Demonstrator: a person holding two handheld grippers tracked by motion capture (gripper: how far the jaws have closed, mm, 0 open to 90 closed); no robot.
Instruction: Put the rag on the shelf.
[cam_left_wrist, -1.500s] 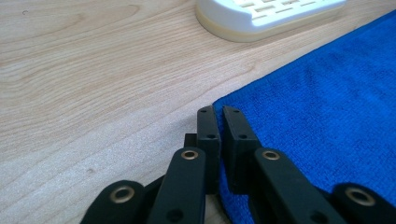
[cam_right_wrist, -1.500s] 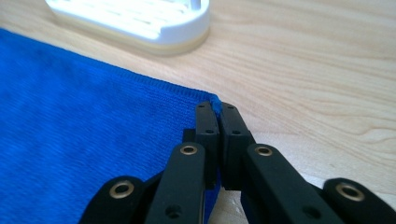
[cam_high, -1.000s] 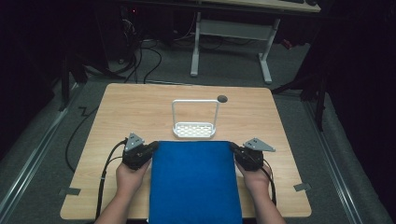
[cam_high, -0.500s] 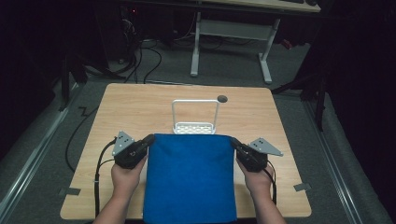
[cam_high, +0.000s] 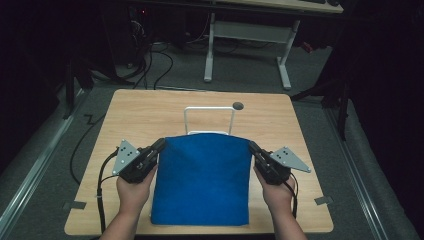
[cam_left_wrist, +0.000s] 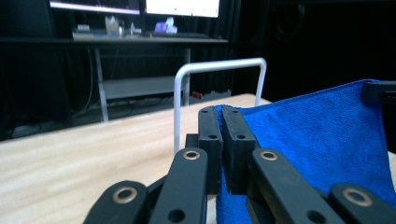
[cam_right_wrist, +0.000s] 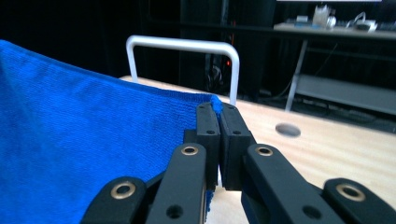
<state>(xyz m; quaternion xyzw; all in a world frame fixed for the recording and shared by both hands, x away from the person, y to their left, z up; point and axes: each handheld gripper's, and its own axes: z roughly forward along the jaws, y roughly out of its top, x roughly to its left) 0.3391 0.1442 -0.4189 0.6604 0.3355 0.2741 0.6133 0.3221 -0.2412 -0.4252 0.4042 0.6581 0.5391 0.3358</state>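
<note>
I lift the blue towel (cam_high: 202, 180) by its two far corners and judge that both hands should rise level and together, so the top edge stays taut and clears the white rack (cam_high: 209, 120) behind it. My left hand-held gripper (cam_high: 159, 146) and right hand-held gripper (cam_high: 252, 147) are each clamped on a corner; the near edge rests on the tabletop (cam_high: 140, 115).
</note>
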